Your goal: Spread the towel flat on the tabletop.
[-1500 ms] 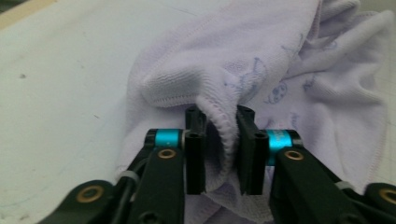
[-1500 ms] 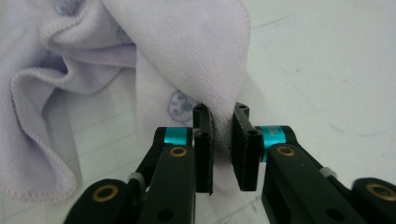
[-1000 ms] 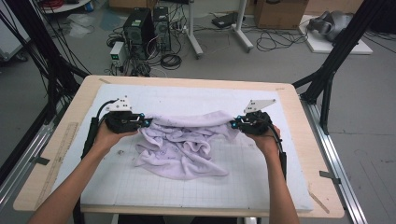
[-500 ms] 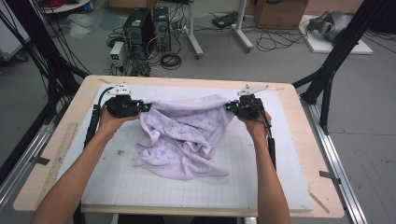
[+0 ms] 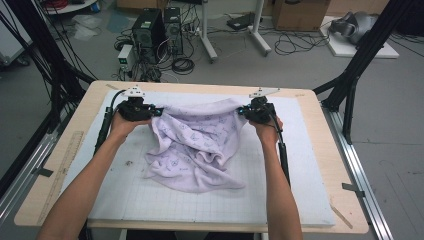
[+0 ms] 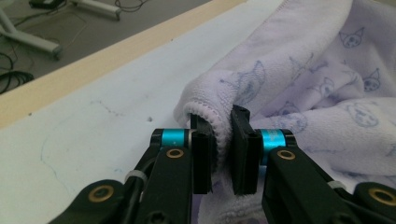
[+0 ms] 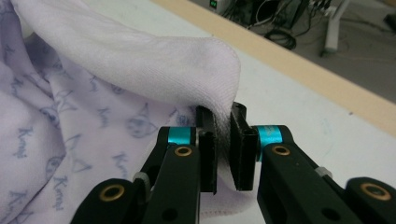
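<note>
towel (image 5: 197, 145): far edge drawn farther back, straighter | both tongs: moved toward far side

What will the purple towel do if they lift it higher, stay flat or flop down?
Probably flop: the towel already sags in folds between the left gripper and right gripper. It seems light, since pinched corners alone hold it. The fuzzy cloth likely won't slip.

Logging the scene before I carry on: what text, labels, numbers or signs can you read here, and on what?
"Kmi", as best it reads: blue script repeated among the cartoon faces printed on the lilac towel, clearest in the right gripper view; letters uncertain.
Wooden ruler at the table's left edge: markings too small to read.
Left gripper and right gripper, both clamped on towel corners: no lettering visible.
</note>
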The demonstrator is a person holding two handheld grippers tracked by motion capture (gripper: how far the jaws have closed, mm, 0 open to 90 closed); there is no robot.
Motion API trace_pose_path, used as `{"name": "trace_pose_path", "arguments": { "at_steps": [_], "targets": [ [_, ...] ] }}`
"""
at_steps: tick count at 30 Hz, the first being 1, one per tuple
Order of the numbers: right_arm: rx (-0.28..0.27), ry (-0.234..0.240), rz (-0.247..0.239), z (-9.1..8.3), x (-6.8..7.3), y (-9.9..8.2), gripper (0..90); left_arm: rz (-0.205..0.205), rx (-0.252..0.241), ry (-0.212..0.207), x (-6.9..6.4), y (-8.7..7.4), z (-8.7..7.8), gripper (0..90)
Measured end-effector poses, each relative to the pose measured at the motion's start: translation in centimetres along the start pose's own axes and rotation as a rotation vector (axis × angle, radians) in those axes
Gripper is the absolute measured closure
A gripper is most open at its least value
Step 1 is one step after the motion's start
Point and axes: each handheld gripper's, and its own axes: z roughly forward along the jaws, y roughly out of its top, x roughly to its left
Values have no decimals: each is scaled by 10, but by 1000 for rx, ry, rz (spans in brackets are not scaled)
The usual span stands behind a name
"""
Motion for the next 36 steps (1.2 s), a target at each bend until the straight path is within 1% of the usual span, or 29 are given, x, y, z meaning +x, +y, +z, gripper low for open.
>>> {"name": "trace_pose_path", "arguments": {
  "at_steps": [1, 4, 5, 6, 7, 8, 9, 10, 11, 12, 13, 15, 16, 18, 20, 21, 22, 23, 24, 26, 28, 29, 31, 33, 35, 36],
  "targets": [
    [10, 4, 1, 3, 0, -1, 816, -10, 6, 0, 1, -1, 1, 761],
    [30, 1, 7, 6, 1, -2, 715, -20, 14, 5, 2, -2, 1, 671],
    [26, 18, 13, 7, 1, -2, 657, -19, 11, 10, 2, -3, 1, 619],
    [27, 29, 14, 7, 1, -2, 587, -27, 3, 14, 3, -2, -1, 555],
    [32, 23, 12, 6, 2, -2, 525, -35, -1, 16, 3, -2, -2, 507],
    [33, 29, 17, 5, 2, -1, 495, -38, -9, 20, 4, -2, -3, 448],
    [24, 48, 19, 3, 3, -1, 470, -37, -17, 15, 4, -2, -5, 405],
    [13, 57, 18, 1, 3, 0, 426, -36, -31, 1, 4, -1, -8, 384],
    [-3, 62, 20, -3, 3, 0, 361, -42, -44, 1, 2, 0, -10, 342],
    [-13, 75, 26, -5, 4, 1, 314, -44, -53, 7, 1, 1, -11, 286],
    [-17, 84, 30, -7, 4, 1, 275, -33, -60, 3, 0, 2, -13, 242],
    [-23, 80, 22, -11, 7, 2, 150, -23, -62, -13, -4, 3, -17, 186],
    [-24, 82, 29, -13, 8, 3, 109, -15, -59, -23, -5, 3, -19, 167],
    [-28, 109, 27, -18, 10, 4, 96, -15, -71, -52, -9, 2, -23, 106],
    [-33, 139, 18, -22, 15, 6, 5, -21, -79, -69, -12, 2, -28, 61],
    [-33, 155, 15, -24, 17, 7, 5, -19, -84, -85, -13, 2, -31, 51],
    [-35, 172, 0, -26, 20, 8, 5, -20, -89, -91, -16, 1, -34, 30],
    [-34, 180, -17, -29, 25, 9, 5, -16, -85, -101, -19, 0, -37, 17],
    [-33, 184, -43, -32, 29, 11, 5, -4, -85, -113, -22, -2, -40, 17],
    [-38, 192, -78, -38, 38, 13, 5, 23, -84, -120, -29, -6, -46, 17],
    [-74, 233, -112, -45, 45, 13, 5, 47, -81, -131, -37, -11, -51, 17],
    [-79, 245, -122, -48, 48, 11, 5, 63, -77, -131, -39, -12, -53, 17],
    [-74, 248, -139, -52, 51, 7, 5, 87, -71, -134, -46, -16, -59, 17],
    [-72, 258, -141, -57, 53, 3, 5, 101, -67, -139, -50, -20, -63, 17],
    [-74, 258, -149, -62, 56, -3, 5, 108, -35, -148, -54, -22, -67, 17],
    [-72, 259, -150, -65, 57, -6, 6, 118, -38, -147, -58, -24, -70, 17]
  ]
}}
